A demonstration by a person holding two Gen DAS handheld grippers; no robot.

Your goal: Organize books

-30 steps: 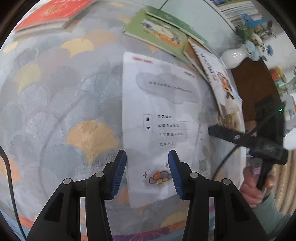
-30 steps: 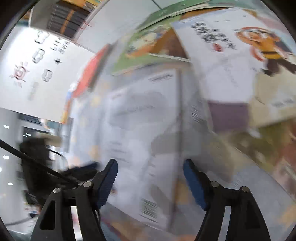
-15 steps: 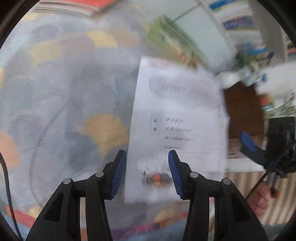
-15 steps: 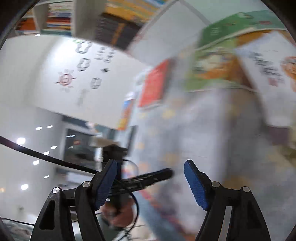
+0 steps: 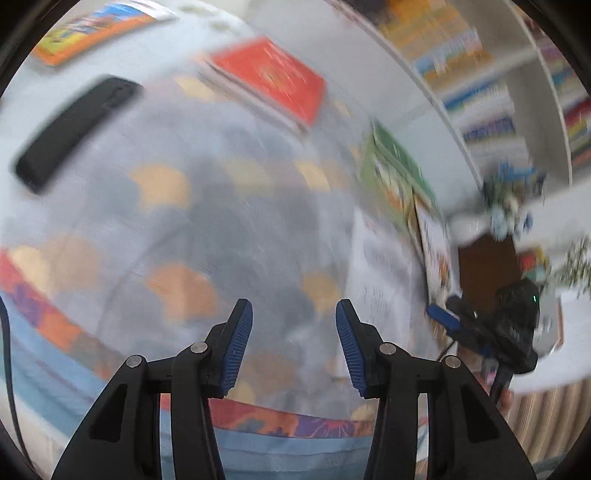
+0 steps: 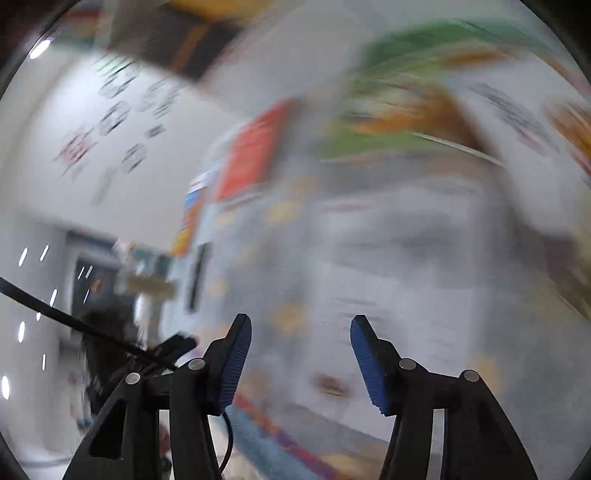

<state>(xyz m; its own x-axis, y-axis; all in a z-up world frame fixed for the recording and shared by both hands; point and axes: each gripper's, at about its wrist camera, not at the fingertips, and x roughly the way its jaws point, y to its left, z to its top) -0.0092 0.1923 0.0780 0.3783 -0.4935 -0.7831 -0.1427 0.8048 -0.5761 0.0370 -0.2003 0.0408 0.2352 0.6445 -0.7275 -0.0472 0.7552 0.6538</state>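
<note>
The left wrist view is blurred. My left gripper (image 5: 293, 306) is open with nothing between its pads, above bare patterned tablecloth (image 5: 207, 221). A white booklet (image 5: 388, 273) lies to its right, next to a green book (image 5: 399, 173) and a cartoon-cover book (image 5: 436, 251). A red book (image 5: 269, 77) lies farther back. My right gripper (image 5: 443, 317) hovers at the booklet's right edge. In the right wrist view, heavily blurred, my right gripper (image 6: 300, 321) is closing with nothing between its pads; the white booklet (image 6: 399, 280) lies beyond it, with the red book (image 6: 251, 151) and green book (image 6: 388, 122) behind.
A black flat device (image 5: 70, 133) and an orange book (image 5: 92, 31) lie at the table's far left. Bookshelves (image 5: 480, 74) line the wall behind. A white vase with blue flowers (image 5: 506, 214) stands at the right. A hand (image 5: 502, 398) holds the right gripper.
The left gripper has swung left off the white booklet, which now sits at the right of its view. The right gripper's jaws have narrowed, and its view has swung back over the booklet.
</note>
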